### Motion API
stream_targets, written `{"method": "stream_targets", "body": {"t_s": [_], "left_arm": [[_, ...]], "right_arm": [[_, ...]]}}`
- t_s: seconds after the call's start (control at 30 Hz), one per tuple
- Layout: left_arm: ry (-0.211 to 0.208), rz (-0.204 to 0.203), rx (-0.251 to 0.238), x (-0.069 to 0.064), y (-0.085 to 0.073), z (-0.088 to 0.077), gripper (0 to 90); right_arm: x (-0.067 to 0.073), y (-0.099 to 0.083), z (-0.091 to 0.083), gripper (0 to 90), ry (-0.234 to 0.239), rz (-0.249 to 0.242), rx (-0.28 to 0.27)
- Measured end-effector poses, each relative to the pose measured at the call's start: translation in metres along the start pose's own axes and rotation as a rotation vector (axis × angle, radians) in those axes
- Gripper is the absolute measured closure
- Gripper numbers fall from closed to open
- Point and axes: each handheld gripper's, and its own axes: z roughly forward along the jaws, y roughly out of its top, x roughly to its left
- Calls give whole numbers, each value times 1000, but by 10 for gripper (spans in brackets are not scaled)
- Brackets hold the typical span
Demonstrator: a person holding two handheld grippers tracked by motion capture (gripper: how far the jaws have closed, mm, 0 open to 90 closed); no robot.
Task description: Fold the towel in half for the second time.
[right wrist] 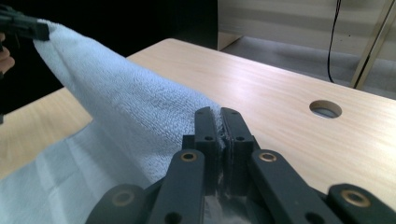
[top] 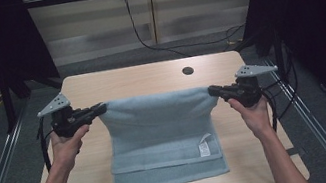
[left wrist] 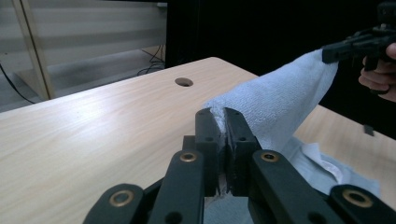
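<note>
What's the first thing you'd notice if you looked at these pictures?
The big light blue towel in the middle of the wooden table catches the eye first: its far edge is lifted off the table and stretched tight. The left tongs pinch one corner and the right tongs pinch the other, each held in a hand. Behind the towel there is a small round hole in the tabletop.

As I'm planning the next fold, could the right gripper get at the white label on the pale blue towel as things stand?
Probably not yet: the right gripper is shut on the pale blue towel's far corner. The white label lies uncovered on top, so only that grip hinders it.
</note>
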Motion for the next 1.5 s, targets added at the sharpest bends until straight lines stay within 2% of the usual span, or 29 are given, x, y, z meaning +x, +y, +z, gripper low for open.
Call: {"method": "stream_targets", "body": {"t_s": [0.17, 0.23, 0.33, 0.4, 0.43, 0.5, 0.57, 0.67, 0.73, 0.77, 0.83, 0.93, 1.0, 1.1, 1.17, 1.23, 1.37, 1.4, 1.43, 1.47, 1.5], "left_arm": [[-9, 6, -7, -21, -7, -15, 859], [-19, 10, 12, -28, -13, -19, 859], [-24, 2, 45, -39, -26, -23, 859], [-20, 15, 74, -46, -37, -24, 858], [-29, 3, 80, -49, -43, -25, 858], [-34, 4, 100, -51, -54, -26, 858], [-57, -19, 115, -51, -66, -27, 857], [-64, -11, 165, -55, -81, -28, 856], [-60, -12, 178, -56, -85, -29, 855], [-70, -16, 200, -57, -93, -31, 854], [-81, -33, 212, -58, -102, -32, 852], [-96, -28, 235, -60, -111, -35, 834], [-106, -46, 222, -60, -112, -38, 790], [-118, -60, 190, -60, -110, -41, 740], [-118, -59, 183, -60, -108, -42, 675], [-114, -58, 174, -60, -104, -41, 633], [-92, -54, 169, -57, -95, -35, 514], [-50, -55, 169, -49, -87, -30, 492], [-32, -68, 164, -45, -82, -27, 462], [-32, -68, 164, -45, -82, -27, 427], [-1, -75, 140, -36, -73, -23, 418]], "right_arm": [[17, -8, -15, 869, -3, -34, 44], [23, -13, -21, 868, 5, -40, 52], [30, -26, -26, 868, 1, -8, 65], [36, -39, -28, 868, -4, -4, 90], [39, -46, -28, 868, 2, 3, 102], [44, -61, -28, 867, 9, 8, 132], [46, -74, -29, 867, 20, 26, 152], [49, -89, -29, 865, 34, 42, 177], [52, -98, -27, 863, 45, 47, 202], [54, -101, -26, 861, 48, 50, 211], [56, -108, -26, 853, 57, 50, 225], [59, -115, -27, 828, 74, 53, 243], [61, -119, -28, 782, 82, 51, 251], [62, -120, -32, 732, 98, 63, 234], [63, -118, -36, 683, 102, 76, 212], [64, -114, -36, 660, 106, 64, 200], [62, -102, -32, 612, 98, 59, 178], [60, -98, -30, 599, 96, 60, 174], [59, -93, -28, 578, 88, 52, 167], [59, -93, -28, 578, 88, 52, 167], [53, -82, -23, 554, 69, 42, 142]]}}
